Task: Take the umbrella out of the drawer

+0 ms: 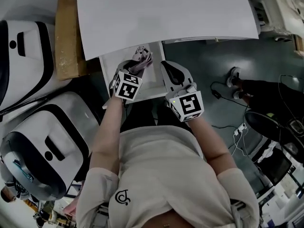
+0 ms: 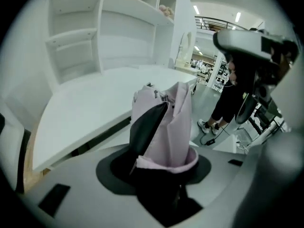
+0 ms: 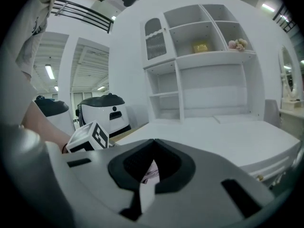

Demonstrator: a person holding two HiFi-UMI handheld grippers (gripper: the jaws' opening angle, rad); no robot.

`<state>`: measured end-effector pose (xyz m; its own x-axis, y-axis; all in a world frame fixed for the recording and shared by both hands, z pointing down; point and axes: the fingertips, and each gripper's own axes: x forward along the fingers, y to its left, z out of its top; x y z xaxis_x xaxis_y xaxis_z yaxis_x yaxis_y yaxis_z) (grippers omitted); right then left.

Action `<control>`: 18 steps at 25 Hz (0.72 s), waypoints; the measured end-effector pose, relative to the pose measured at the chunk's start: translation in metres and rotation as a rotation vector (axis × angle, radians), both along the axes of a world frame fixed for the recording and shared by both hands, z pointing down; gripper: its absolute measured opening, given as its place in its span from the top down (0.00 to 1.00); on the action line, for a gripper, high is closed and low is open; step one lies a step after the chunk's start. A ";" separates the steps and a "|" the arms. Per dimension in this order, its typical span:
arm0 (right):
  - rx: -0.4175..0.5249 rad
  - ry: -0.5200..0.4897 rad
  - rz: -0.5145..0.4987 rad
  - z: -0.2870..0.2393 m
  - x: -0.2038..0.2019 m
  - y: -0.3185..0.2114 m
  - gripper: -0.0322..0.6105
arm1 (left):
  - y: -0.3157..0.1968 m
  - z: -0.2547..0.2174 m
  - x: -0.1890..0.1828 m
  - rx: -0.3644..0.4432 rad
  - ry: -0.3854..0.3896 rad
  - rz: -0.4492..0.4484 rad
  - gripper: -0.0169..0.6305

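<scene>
umbrella (image 1: pixel 142 57): pink, folded, light, soft fabric (may slip) | above open drawer (image 1: pixel 151 90) | left gripper (image 1: pixel 134 66) fingers clamp its bunched cloth | right gripper (image 1: pixel 172 74) fingers closed, empty | firmer hold: stiff core
</scene>
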<state>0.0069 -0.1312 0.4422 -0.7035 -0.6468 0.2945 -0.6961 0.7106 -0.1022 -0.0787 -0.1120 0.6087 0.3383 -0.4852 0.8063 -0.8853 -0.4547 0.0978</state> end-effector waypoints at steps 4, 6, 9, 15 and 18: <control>0.074 0.010 -0.035 -0.025 -0.006 -0.003 0.94 | -0.001 -0.048 -0.003 0.105 0.028 -0.022 0.64; 0.096 0.004 -0.042 -0.036 -0.009 -0.005 0.94 | -0.002 -0.074 -0.010 0.163 0.044 -0.039 0.64; 0.125 -0.009 -0.050 -0.049 -0.015 -0.010 0.94 | -0.008 -0.117 -0.023 0.264 0.053 -0.061 0.64; 0.177 -0.048 -0.089 -0.077 -0.040 -0.012 0.94 | -0.011 -0.203 -0.055 0.465 0.074 -0.112 0.64; 0.212 -0.066 -0.108 -0.093 -0.053 -0.014 0.94 | -0.009 -0.237 -0.074 0.548 0.100 -0.150 0.64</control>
